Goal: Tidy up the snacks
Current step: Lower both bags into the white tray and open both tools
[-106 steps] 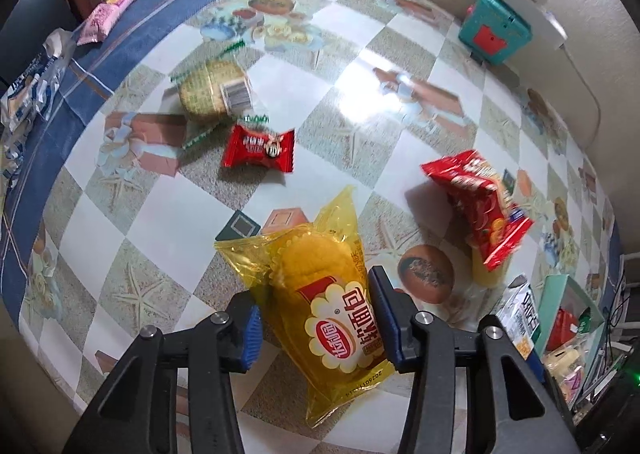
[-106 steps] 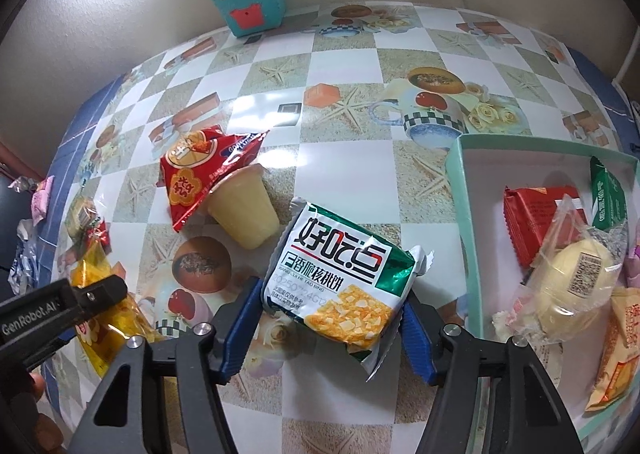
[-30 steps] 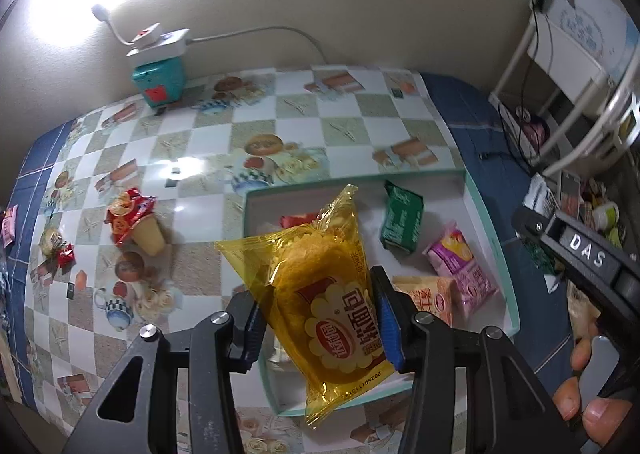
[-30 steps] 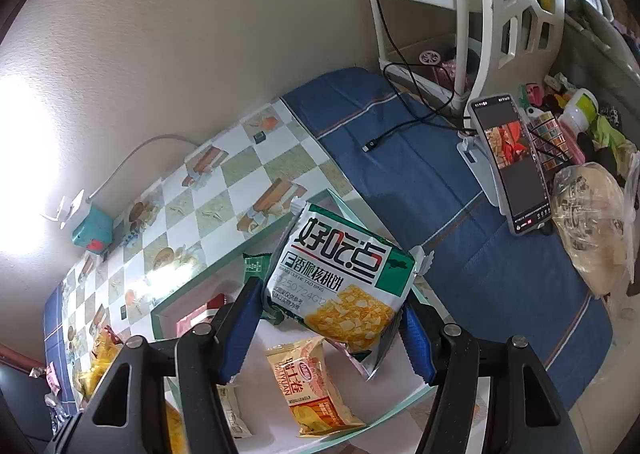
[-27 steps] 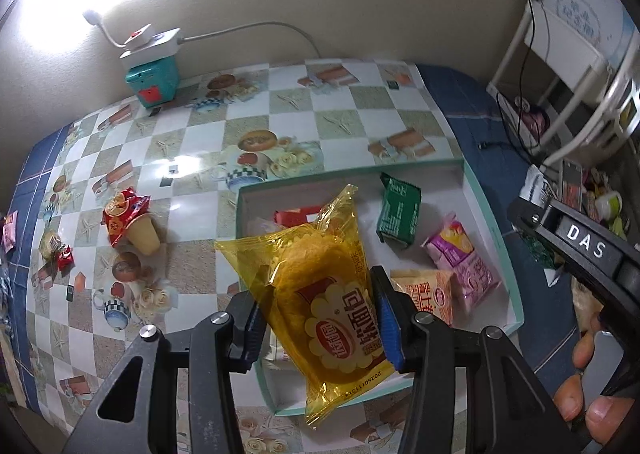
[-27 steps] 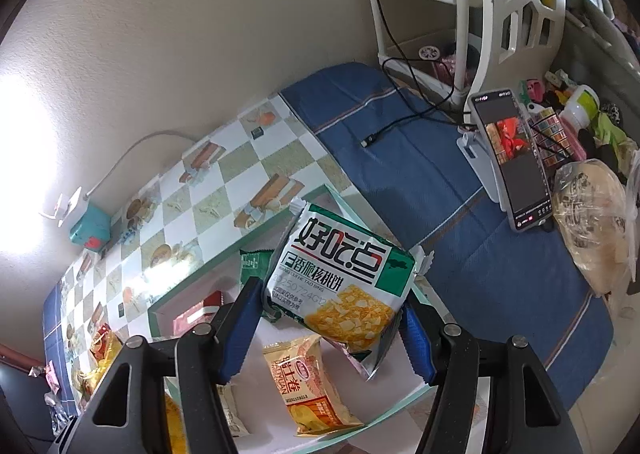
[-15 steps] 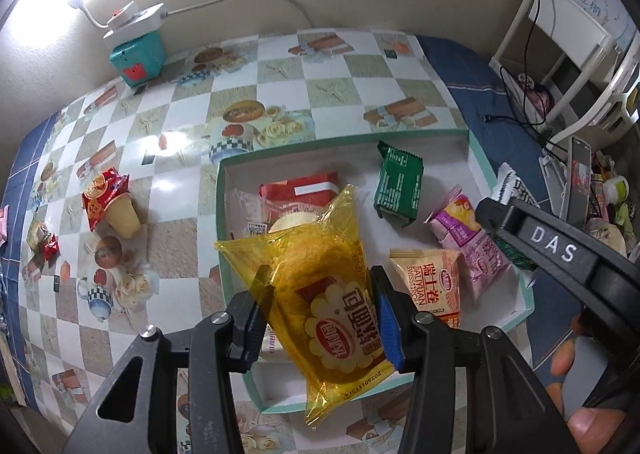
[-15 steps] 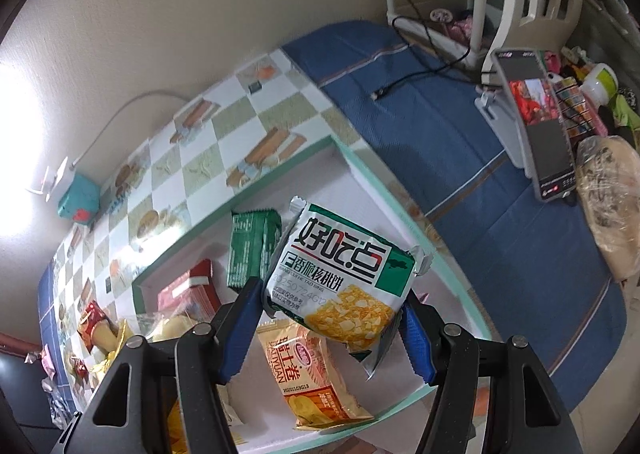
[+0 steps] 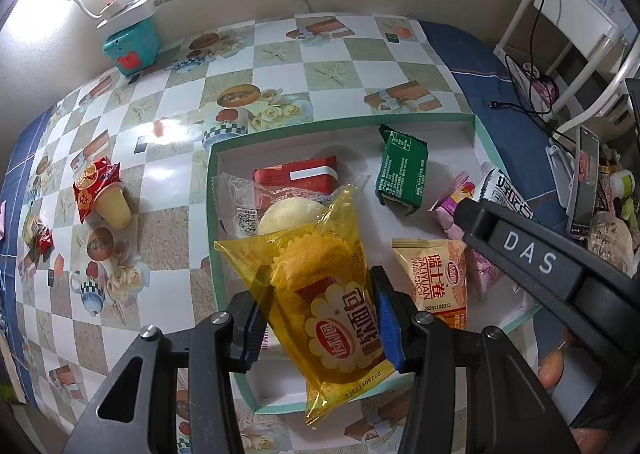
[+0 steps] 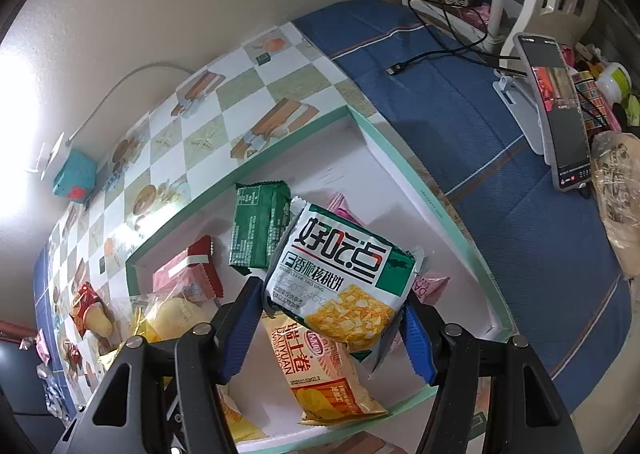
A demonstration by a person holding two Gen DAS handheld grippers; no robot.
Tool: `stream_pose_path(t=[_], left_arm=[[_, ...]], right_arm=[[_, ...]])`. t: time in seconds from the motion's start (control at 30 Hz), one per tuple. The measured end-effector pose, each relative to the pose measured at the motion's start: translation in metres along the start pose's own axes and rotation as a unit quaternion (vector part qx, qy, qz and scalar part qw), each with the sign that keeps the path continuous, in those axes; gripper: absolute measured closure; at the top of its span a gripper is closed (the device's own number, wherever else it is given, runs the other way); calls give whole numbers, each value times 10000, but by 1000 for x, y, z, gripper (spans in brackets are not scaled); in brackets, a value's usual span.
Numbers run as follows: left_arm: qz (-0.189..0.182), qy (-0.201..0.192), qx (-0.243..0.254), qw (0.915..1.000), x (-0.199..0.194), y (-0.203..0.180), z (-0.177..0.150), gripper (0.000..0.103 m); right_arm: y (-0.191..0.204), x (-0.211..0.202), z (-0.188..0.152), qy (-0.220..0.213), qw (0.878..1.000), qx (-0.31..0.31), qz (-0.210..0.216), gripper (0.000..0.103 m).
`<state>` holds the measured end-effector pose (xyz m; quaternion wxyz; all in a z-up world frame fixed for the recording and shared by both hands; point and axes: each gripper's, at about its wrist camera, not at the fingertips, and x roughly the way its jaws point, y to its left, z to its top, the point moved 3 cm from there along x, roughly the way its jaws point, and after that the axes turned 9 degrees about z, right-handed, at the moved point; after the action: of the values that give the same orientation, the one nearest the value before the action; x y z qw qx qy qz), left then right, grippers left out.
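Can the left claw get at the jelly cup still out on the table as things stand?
Probably not yet. The left claw is shut on the yellow cake packet over the box, so its jaws are full. The jelly cup lies uncovered on the tablecloth, left of the box, with nothing on it.

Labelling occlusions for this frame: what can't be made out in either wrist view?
- Left wrist: the tray floor behind the yellow cake packet, which the left gripper holds.
- Left wrist: the pink packet, half hidden by the right gripper's arm.
- Right wrist: the pink packet, mostly behind the green-and-white biscuit packet.
- Both: small print is too small to read.
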<state>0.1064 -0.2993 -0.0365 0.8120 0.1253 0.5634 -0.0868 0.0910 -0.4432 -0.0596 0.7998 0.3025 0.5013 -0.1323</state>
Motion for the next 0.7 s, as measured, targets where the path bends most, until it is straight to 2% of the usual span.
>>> stream_pose_path(t=[0.07, 0.17, 0.43, 0.5, 0.57, 0.63, 0.7], left_arm=[[-4, 23, -39, 10000, 1, 1, 0, 52], [-4, 47, -94, 9999, 2, 4, 1, 37], [51, 39, -188, 9998, 1, 10, 3, 36], [104, 32, -231, 9997, 1, 14, 4, 29], [171, 25, -302, 9994, 2, 19, 6, 26], [242, 28, -372, 9990, 3, 25, 6, 25], [388, 44, -480, 9981, 6, 33, 6, 20]], right_arm=[[1, 2, -1, 39, 10000, -29, -10, 34], [2, 4, -2, 89, 9999, -36, -68, 33], [3, 4, -2, 120, 9996, -109, -250, 22], [3, 5, -2, 142, 9993, -125, -323, 22], [2, 6, -2, 171, 9991, -126, -359, 18], [1, 7, -3, 181, 9990, -116, -392, 1], [0, 8, -3, 152, 9989, -111, -427, 0]])
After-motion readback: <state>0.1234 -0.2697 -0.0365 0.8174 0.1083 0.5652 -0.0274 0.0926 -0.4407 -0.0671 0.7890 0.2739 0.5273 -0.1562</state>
